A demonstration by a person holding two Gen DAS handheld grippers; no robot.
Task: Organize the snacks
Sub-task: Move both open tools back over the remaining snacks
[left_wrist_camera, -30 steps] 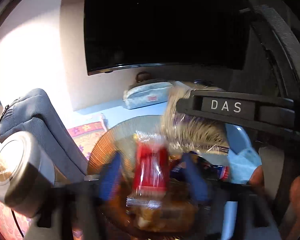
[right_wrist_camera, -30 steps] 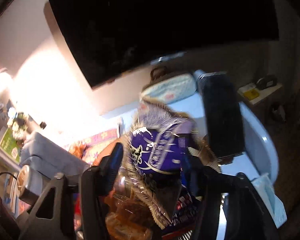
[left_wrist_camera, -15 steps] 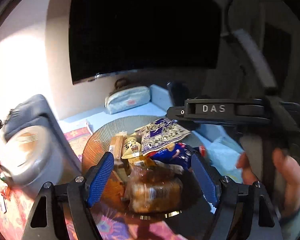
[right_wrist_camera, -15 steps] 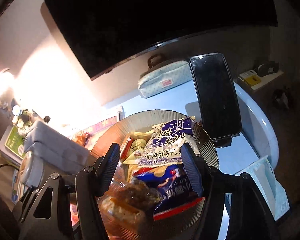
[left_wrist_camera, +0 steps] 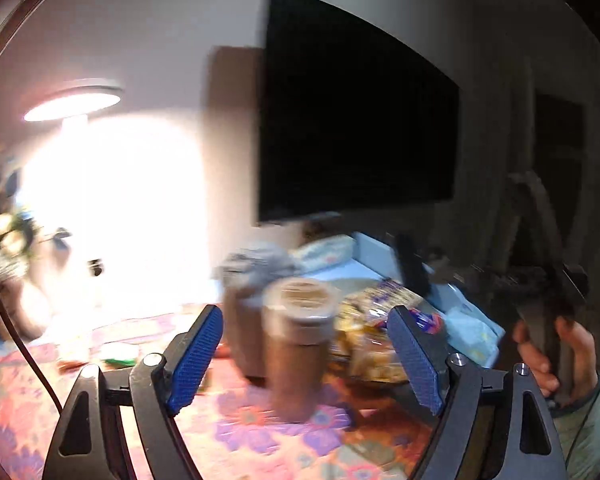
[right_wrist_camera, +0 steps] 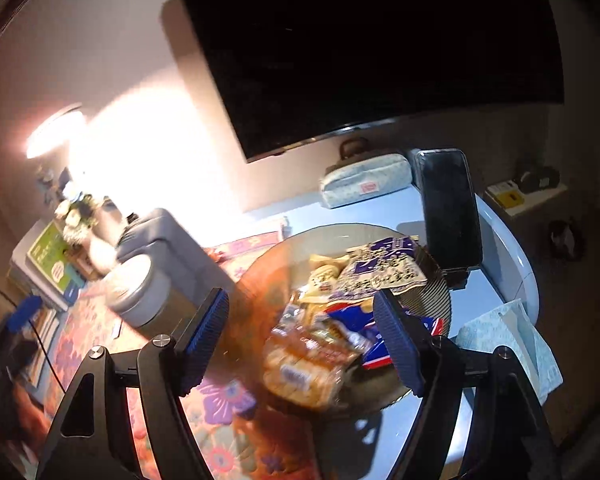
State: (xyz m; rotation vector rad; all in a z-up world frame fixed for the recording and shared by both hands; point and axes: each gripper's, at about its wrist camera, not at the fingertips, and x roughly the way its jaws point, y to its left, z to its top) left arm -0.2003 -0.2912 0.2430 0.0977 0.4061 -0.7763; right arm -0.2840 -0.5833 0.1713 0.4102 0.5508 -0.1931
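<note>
Lamplight is washing out the wall behind a counter (right_wrist_camera: pixel 496 236) that is carrying a floral mat and a big ribbed glass plate (right_wrist_camera: pixel 268 276) heaped with snacks. On that plate a purple-and-white snack bag (right_wrist_camera: pixel 384 266) is lying flat at the far side, a blue-and-red packet (right_wrist_camera: pixel 356 328) is sitting just in front of it, and a clear pack of buns (right_wrist_camera: pixel 304 372) is resting nearest the near rim, all touching one another.

Both tools are hanging over this scene with nothing in them. The right hand-held gripper (right_wrist_camera: pixel 306 340) is pointing down at the pile, its jaws having just been opening, and the bun pack and blue packet are showing in the gap between the blue pads without either pad pressing on them. The left hand-held gripper (left_wrist_camera: pixel 306 354) is likewise spread and empty, its jaws having just been opening too, and it is facing a blurred lidded jar (left_wrist_camera: pixel 298 340) standing on the mat to the left of the plate.

So the right one is the nearer to the snacks, which are lying straight ahead and below it, the purple bag's long side running across its line of reach. A dark phone (right_wrist_camera: pixel 450 208) is standing propped just beyond the plate's right edge, a thing to steer clear of.
</note>
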